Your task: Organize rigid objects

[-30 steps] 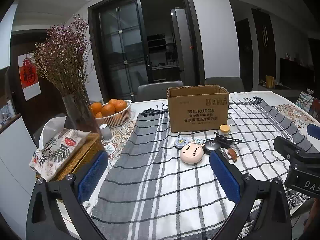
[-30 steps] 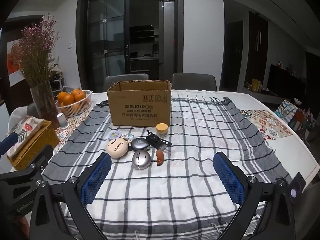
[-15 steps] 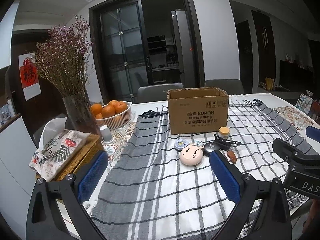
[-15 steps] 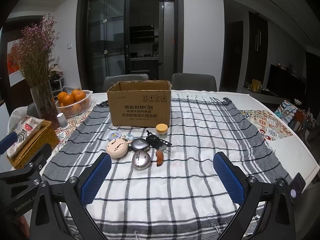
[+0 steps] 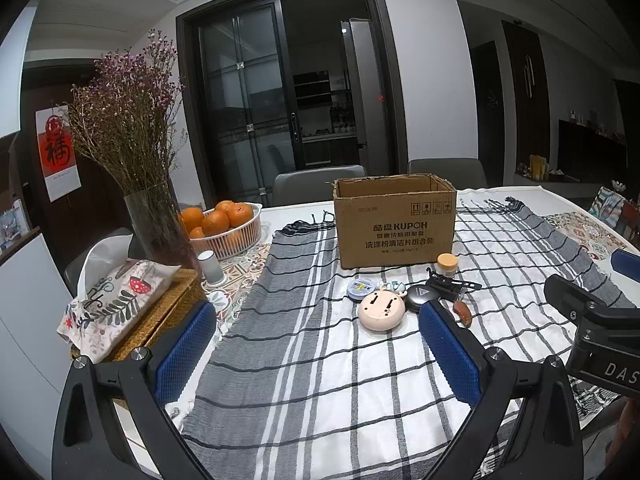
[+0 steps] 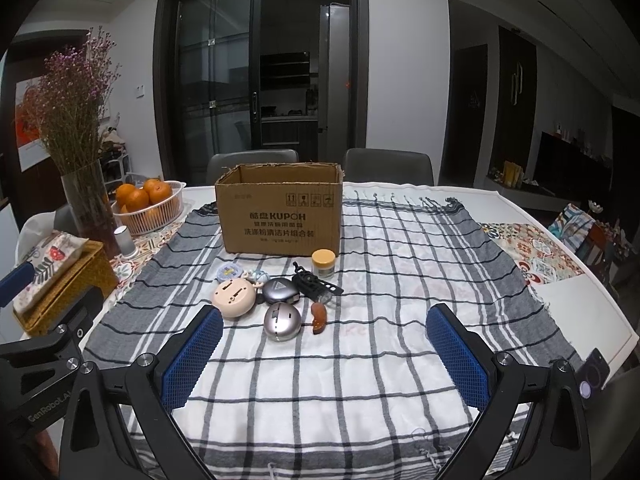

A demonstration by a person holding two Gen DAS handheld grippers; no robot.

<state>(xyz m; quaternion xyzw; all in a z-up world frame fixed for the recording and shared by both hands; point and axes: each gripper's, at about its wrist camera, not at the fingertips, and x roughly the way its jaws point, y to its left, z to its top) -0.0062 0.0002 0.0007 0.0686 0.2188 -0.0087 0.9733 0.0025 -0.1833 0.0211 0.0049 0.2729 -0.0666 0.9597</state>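
Observation:
An open cardboard box (image 6: 280,216) (image 5: 394,226) stands on the checked cloth. In front of it lies a cluster of small items: a pink round case (image 6: 234,298) (image 5: 380,311), a silver round case (image 6: 281,321), a grey pebble case (image 6: 279,290) (image 5: 419,295), a black clip (image 6: 314,283) (image 5: 446,284), a brown curved piece (image 6: 319,315) (image 5: 463,313), a yellow-lidded jar (image 6: 323,263) (image 5: 447,264) and a small round tin (image 6: 229,271) (image 5: 360,288). My left gripper (image 5: 316,354) and right gripper (image 6: 324,356) both hover open and empty, short of the cluster.
A basket of oranges (image 5: 224,226), a glass vase of dried flowers (image 5: 160,224), a small white cylinder (image 5: 211,268) and a wicker tissue box (image 5: 132,308) crowd the table's left side. Chairs (image 6: 386,166) stand behind the box. A patterned mat (image 6: 532,252) lies right.
The left wrist view has tilted up slightly, so the box and items sit a little higher. The right gripper has barely moved. Both stay open.

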